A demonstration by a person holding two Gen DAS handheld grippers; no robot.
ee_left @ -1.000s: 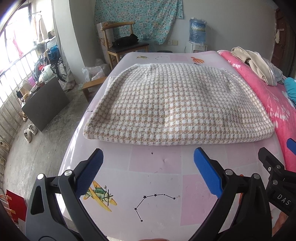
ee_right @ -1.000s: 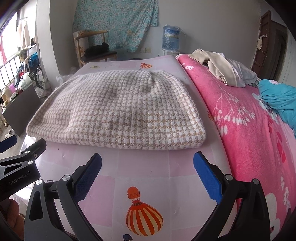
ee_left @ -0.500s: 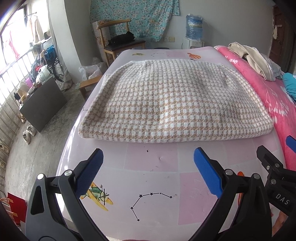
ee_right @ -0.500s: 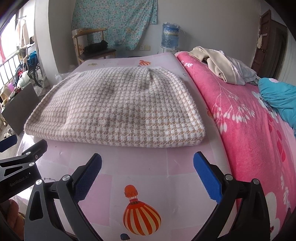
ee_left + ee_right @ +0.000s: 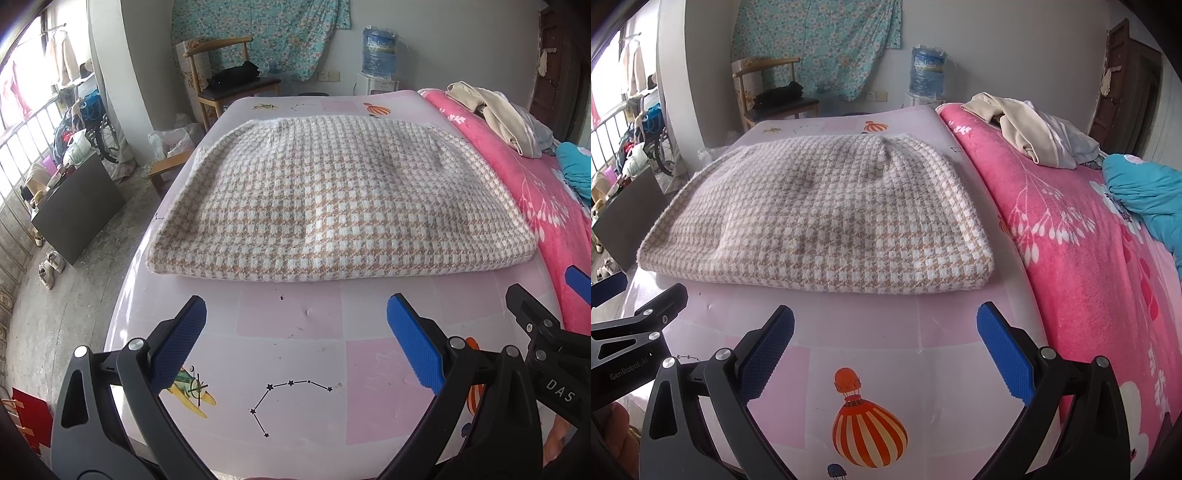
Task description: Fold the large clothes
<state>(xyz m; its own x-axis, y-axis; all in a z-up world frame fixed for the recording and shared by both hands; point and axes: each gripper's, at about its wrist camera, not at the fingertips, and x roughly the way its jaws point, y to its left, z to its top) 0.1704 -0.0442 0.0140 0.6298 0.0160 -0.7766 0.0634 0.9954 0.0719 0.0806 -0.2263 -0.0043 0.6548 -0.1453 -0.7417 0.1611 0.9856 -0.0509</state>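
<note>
A large beige-and-white checked knit garment (image 5: pixel 332 199) lies folded into a thick rectangle on the pink patterned mat (image 5: pixel 295 339) over the bed; it also shows in the right wrist view (image 5: pixel 827 218). My left gripper (image 5: pixel 295 325) is open and empty, hovering over the mat short of the garment's near edge. My right gripper (image 5: pixel 886 332) is open and empty too, just short of the garment's near right corner. Each gripper shows at the edge of the other's view.
A pink floral blanket (image 5: pixel 1089 266) covers the bed's right side, with a cream clothes pile (image 5: pixel 1030 129) and a teal garment (image 5: pixel 1141 192) on it. A wooden chair (image 5: pixel 225 74), a water bottle (image 5: pixel 378 50), a dark board (image 5: pixel 74 206) and clutter stand beyond and left of the bed.
Both grippers have moved a little closer to the garment and slightly left. The garment has not moved. Both stay open.
</note>
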